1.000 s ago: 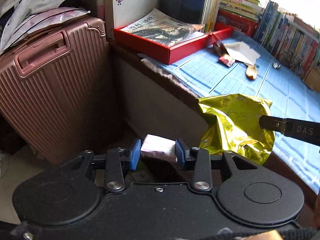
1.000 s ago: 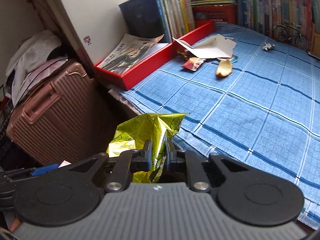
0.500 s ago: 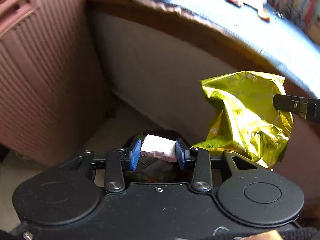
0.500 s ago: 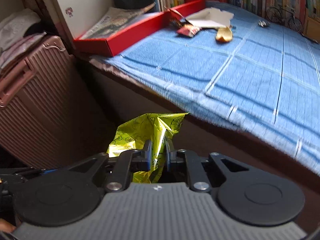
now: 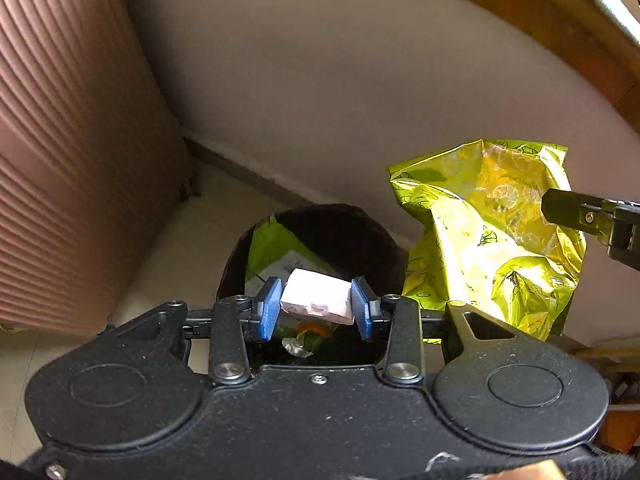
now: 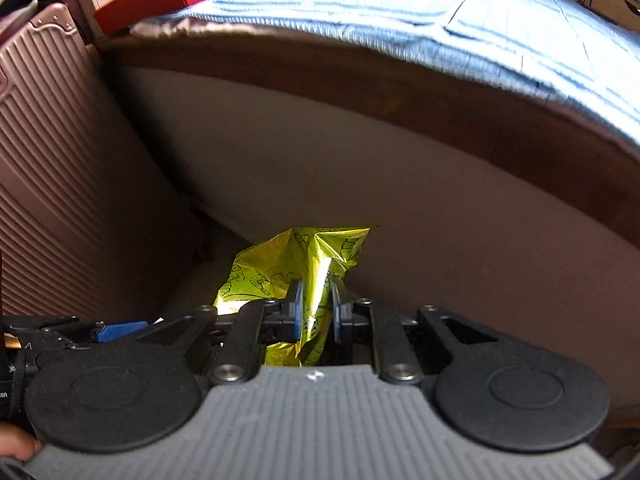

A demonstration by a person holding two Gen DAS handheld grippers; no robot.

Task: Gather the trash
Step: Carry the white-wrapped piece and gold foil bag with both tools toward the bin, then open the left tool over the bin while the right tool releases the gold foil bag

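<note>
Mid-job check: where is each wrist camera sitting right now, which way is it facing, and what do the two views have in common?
Left wrist: on the left gripper, facing steeply down at the black bin; its blue pads clamp a white packet, and the right gripper's finger enters from the right.
Right wrist: on the right gripper, facing down toward the wall under the blue-covered ledge; jaws pinch the yellow foil bag; the left gripper and a fingertip show at left.
Shared: the yellow foil bag, pink suitcase, the wall.
</note>
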